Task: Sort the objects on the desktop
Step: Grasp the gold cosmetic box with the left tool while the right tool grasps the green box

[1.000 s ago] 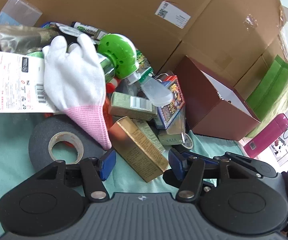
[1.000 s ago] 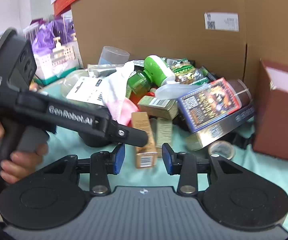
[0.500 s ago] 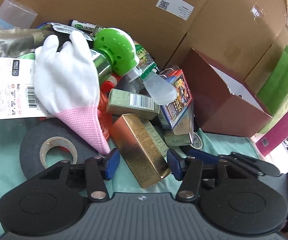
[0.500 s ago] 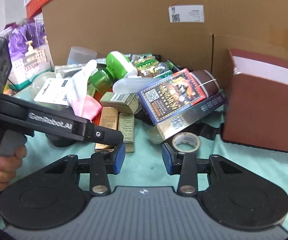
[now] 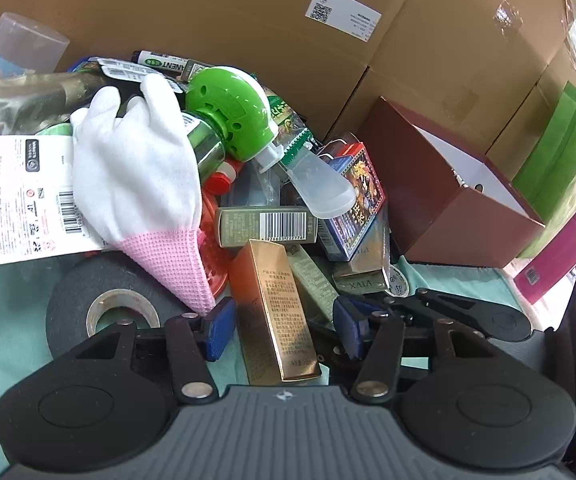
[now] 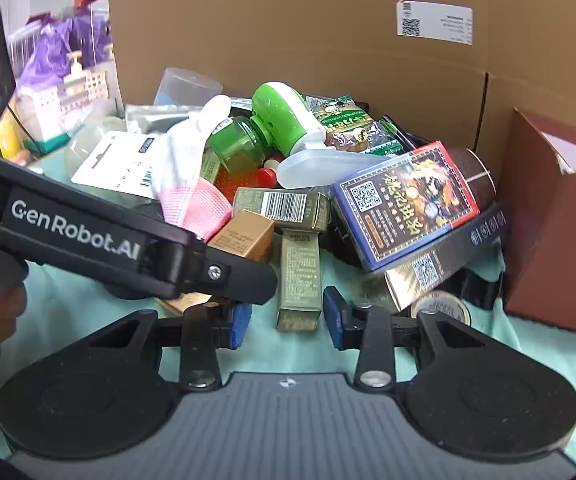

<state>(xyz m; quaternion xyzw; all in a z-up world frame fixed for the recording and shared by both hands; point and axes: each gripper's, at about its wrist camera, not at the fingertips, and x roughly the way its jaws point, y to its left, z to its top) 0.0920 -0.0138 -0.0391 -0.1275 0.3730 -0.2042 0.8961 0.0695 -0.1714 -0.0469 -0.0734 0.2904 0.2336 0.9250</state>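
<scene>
At the left of the pile, the gold box [image 5: 274, 316] is now straddled by the wide-open left gripper [image 5: 280, 326], which has been brought closer. Further right, the olive box [image 6: 299, 276] is framed by the empty, open right gripper [image 6: 288, 320]. A first pick seems imminent.

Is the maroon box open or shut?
Open: the maroon box has no lid on, and its white inside wall shows.

Your left wrist view looks down closely, from low, onto the gold box [image 5: 274, 312]. Your right wrist view faces forward, slightly farther back. Both share that box [image 6: 244, 236] and the cardboard wall [image 5: 248, 12].
</scene>
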